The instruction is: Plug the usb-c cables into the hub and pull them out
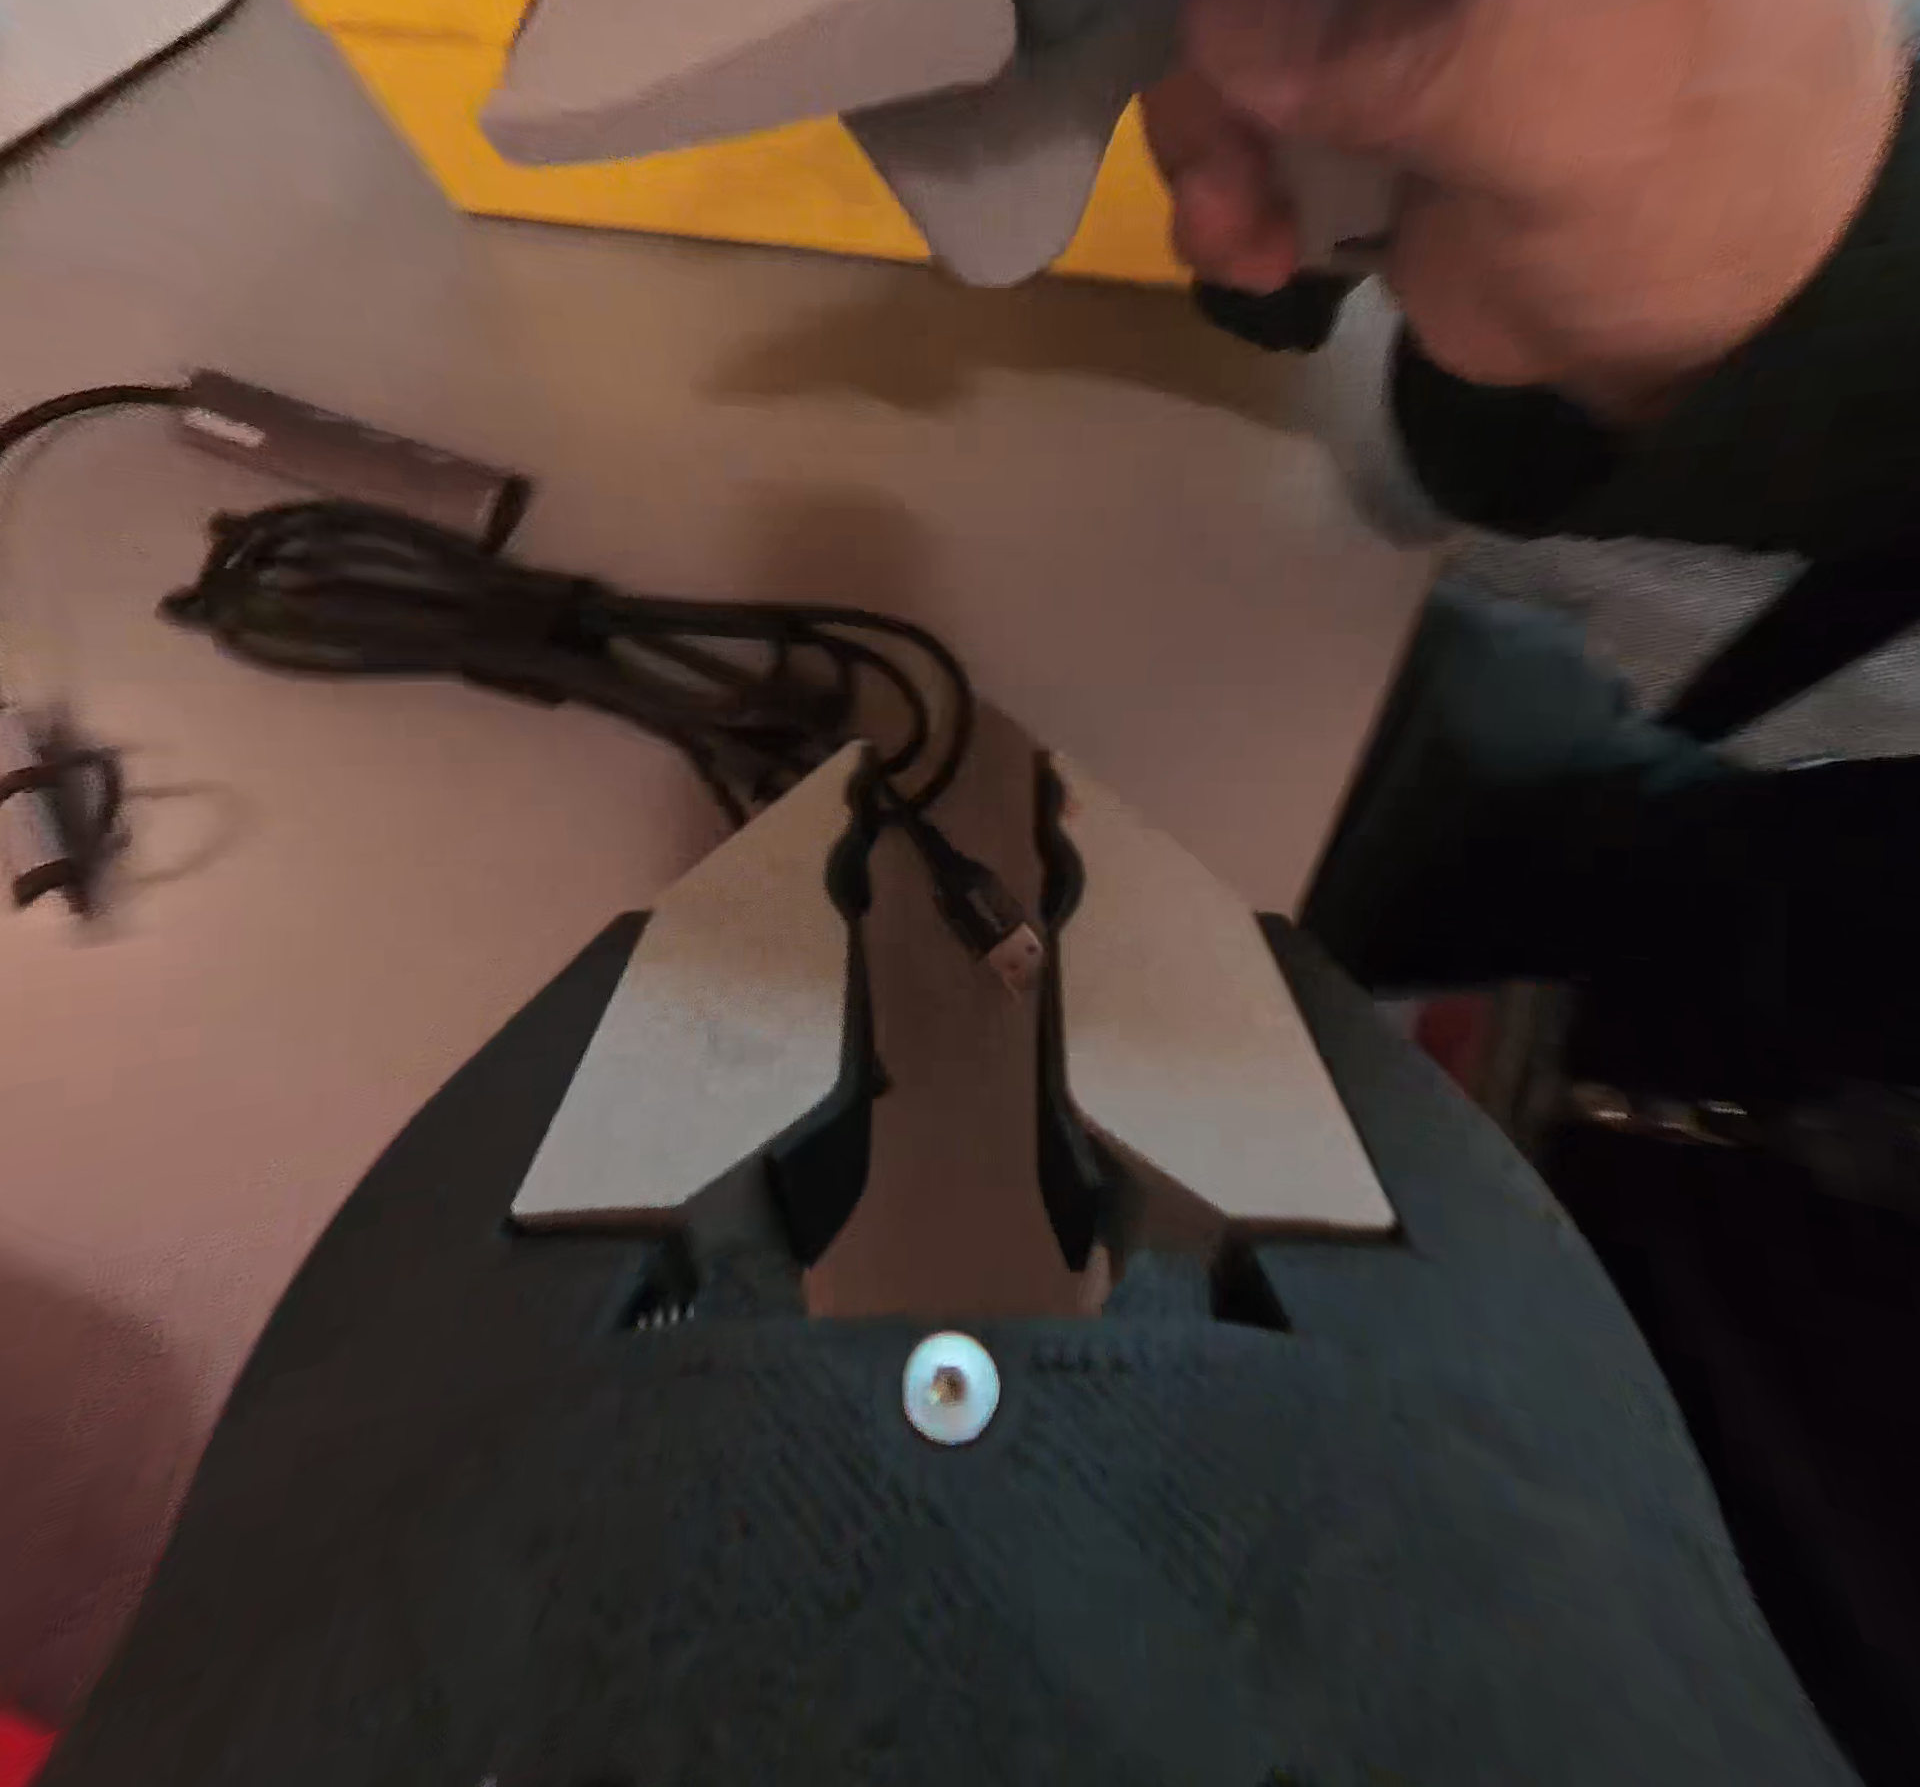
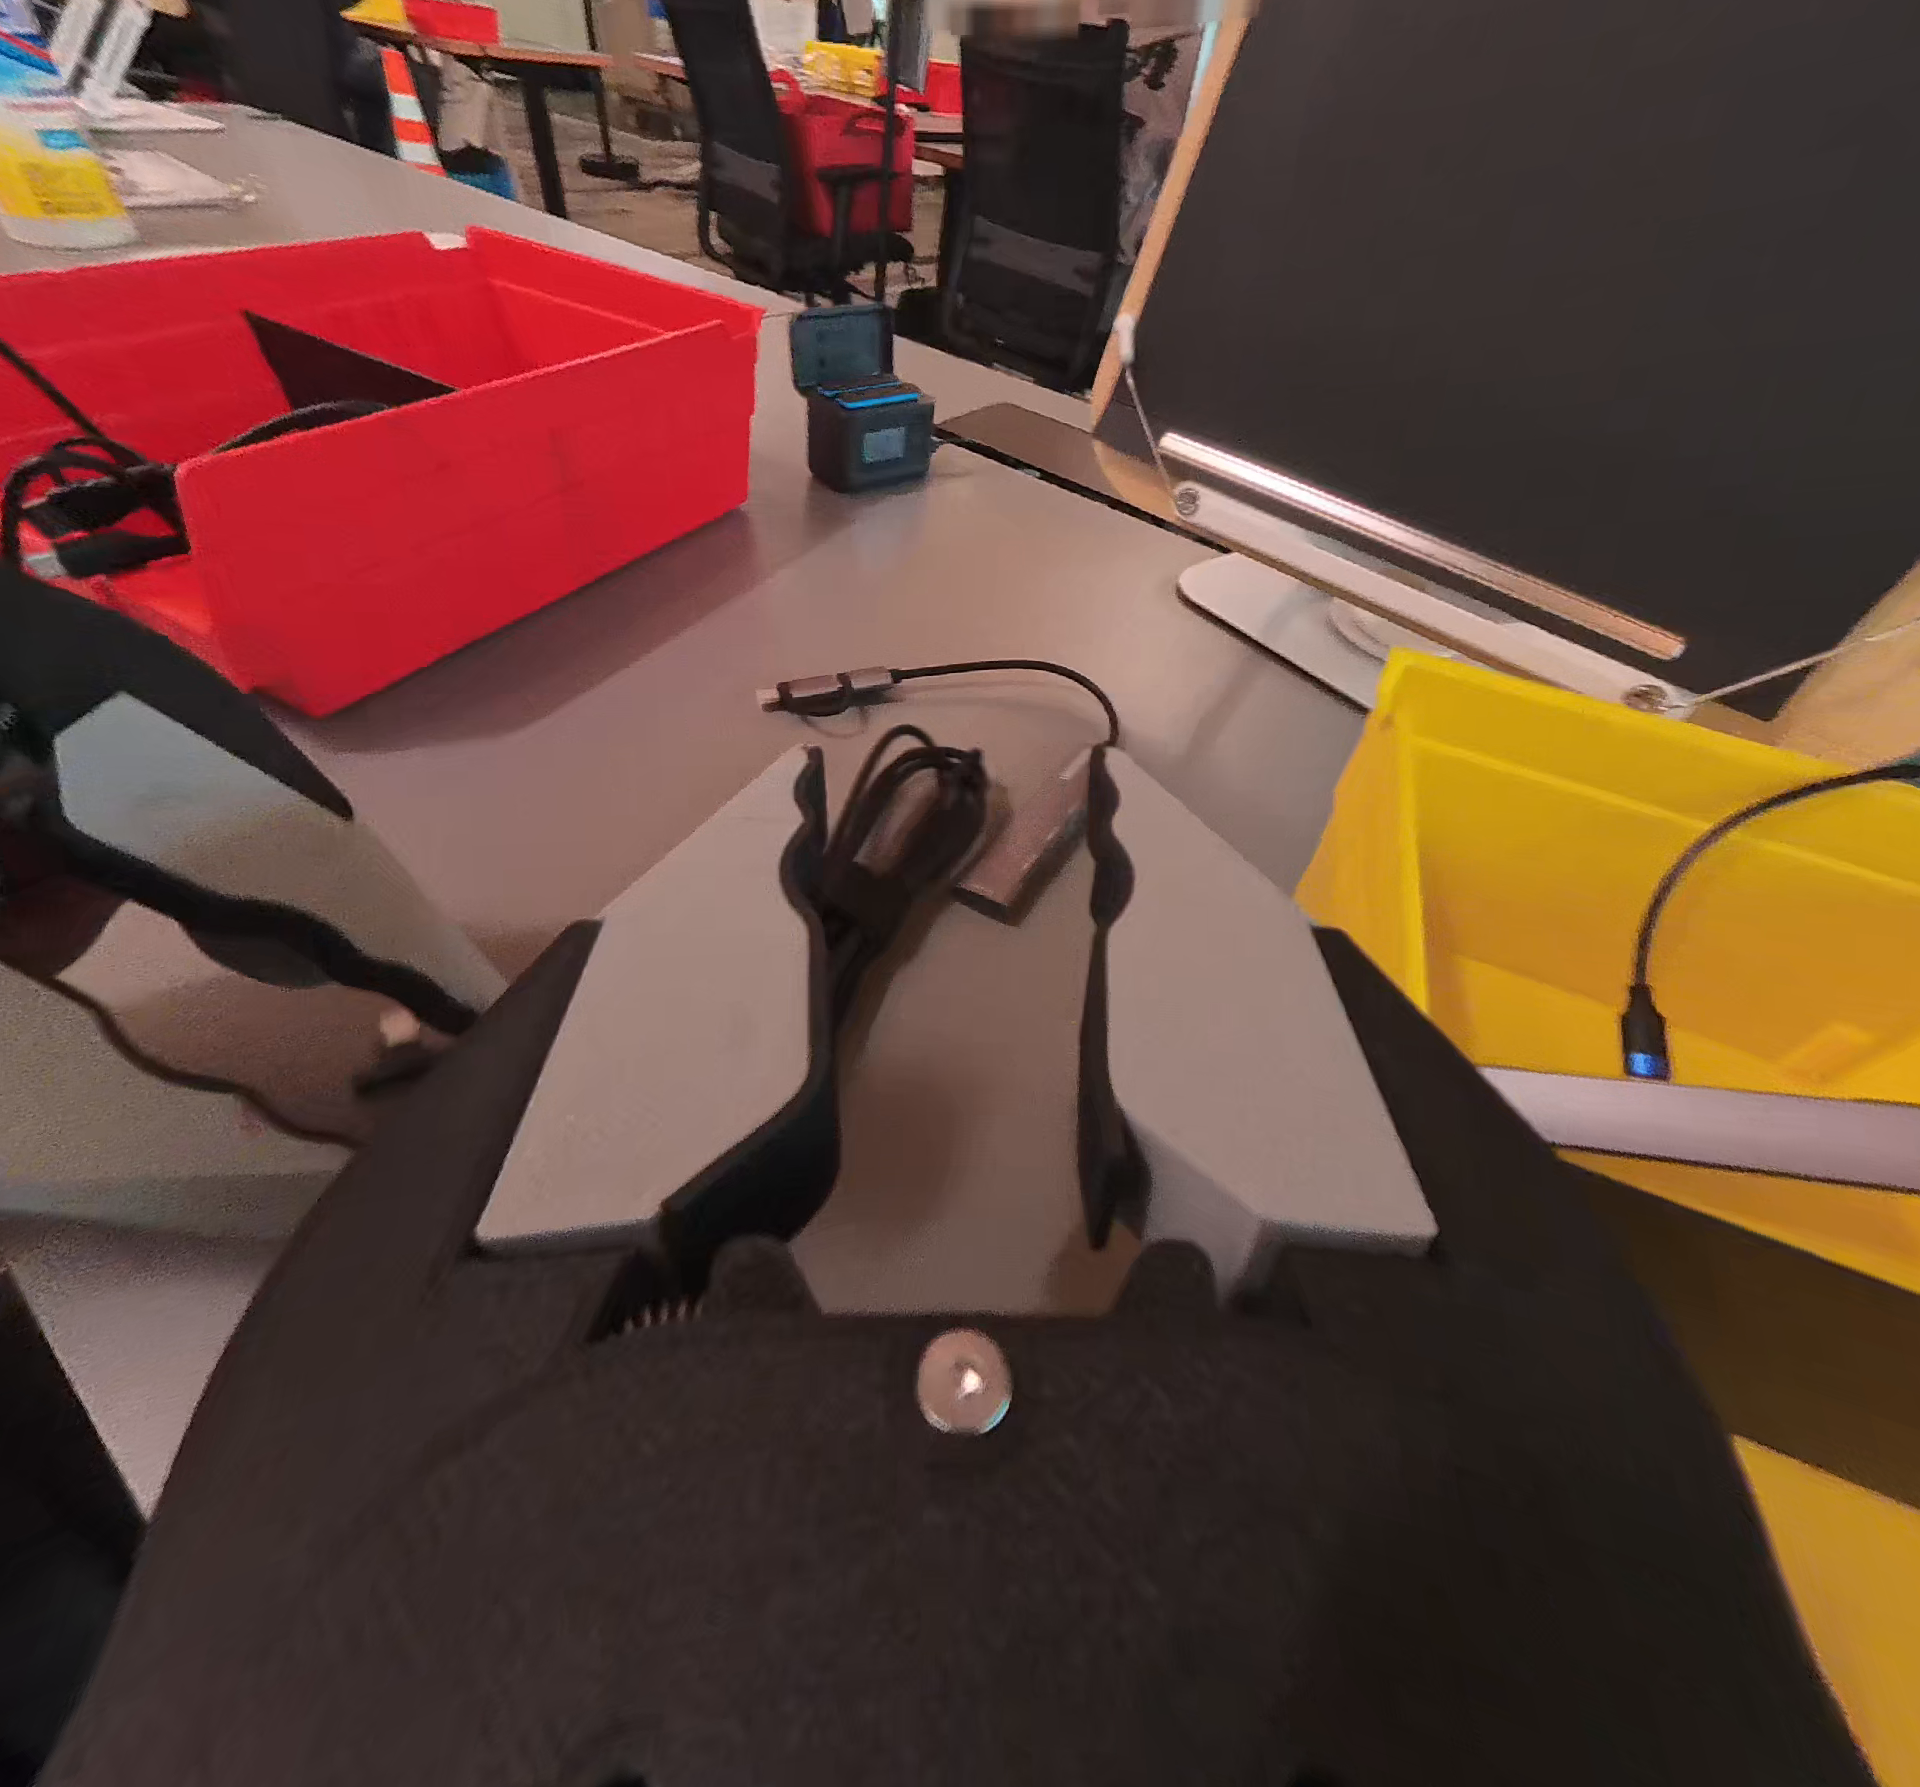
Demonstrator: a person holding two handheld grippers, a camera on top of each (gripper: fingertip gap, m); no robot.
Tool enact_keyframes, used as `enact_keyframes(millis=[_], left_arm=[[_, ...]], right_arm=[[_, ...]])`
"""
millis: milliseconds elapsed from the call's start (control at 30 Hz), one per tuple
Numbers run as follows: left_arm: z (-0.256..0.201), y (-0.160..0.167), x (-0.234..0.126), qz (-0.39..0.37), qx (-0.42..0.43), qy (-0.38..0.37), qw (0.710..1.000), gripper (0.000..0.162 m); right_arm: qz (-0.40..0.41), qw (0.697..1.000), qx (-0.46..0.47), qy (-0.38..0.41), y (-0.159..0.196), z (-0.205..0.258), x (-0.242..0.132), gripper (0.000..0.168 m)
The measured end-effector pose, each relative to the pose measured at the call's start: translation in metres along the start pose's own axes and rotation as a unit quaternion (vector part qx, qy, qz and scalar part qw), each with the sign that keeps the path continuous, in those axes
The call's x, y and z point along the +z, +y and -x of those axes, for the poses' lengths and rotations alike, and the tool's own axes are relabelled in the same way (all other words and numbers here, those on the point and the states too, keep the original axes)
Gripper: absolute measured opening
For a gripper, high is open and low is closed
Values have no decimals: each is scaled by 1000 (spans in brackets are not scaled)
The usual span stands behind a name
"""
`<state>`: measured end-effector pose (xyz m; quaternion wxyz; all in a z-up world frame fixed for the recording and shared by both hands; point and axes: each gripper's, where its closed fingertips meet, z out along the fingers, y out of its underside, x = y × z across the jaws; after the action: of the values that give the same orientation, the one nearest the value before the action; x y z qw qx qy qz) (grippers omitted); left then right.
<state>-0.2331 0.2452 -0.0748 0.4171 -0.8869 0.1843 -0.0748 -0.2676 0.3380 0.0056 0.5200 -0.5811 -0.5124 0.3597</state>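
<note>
- Grey desk [image 2: 582, 750] carries my work: a flat grey hub [image 2: 1023, 859] beside a coiled black cable [image 1: 468, 610].
- My left gripper [image 1: 951, 771] gapes, plug [image 1: 987, 916] between its fingers, ungripped.
- My right gripper [image 2: 951, 766] hangs open, empty.

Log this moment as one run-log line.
left hand-held gripper: open, over cable plug | right hand-held gripper: open | hub: unplugged

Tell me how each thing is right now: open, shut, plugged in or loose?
Left tool: open, plug between its fingers, not gripped.
Right tool: open, holding nothing.
Cable bundle: coiled on the table, unplugged.
Hub: flat on the table, nothing plugged in.
Charger case: lid open.
</note>
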Motion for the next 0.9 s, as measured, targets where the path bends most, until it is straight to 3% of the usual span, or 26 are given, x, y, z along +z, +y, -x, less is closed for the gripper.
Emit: enact_keyframes(millis=[100, 167, 233, 367, 500, 667, 767, 900], left_arm=[[10, -44, -27, -72, -25, 28, 997, 33], [55, -76, -40, -115, 0, -62, 991, 25], [97, -94, -28, -107, 36, -122, 986, 27], [134, -83, 43, 19, -21, -42, 999, 60], [169, -61, 90, 119, -101, -58, 986, 67], [188, -30, 116, 215, -114, -109, 964, 64], [189, -38, 125, 191, -131, -100, 968, 36], [189, -38, 125, 186, -108, -80, 973, 25]], right_arm=[[2, 1000, 16, 15, -9, -9, -5, 51], [1, 999, 28, 18, -13, -11, -6, 52], [-1, 999, 32, 10, -16, -9, -6, 58], [1, 999, 39, 3, -14, -9, -14, 61], [1, 999, 53, -11, -15, -12, -21, 67], [-16, 998, 61, -22, -23, -12, -28, 69], [-15, 998, 59, -29, -21, -10, -29, 69], [-22, 997, 61, -32, -25, -10, -36, 69]])
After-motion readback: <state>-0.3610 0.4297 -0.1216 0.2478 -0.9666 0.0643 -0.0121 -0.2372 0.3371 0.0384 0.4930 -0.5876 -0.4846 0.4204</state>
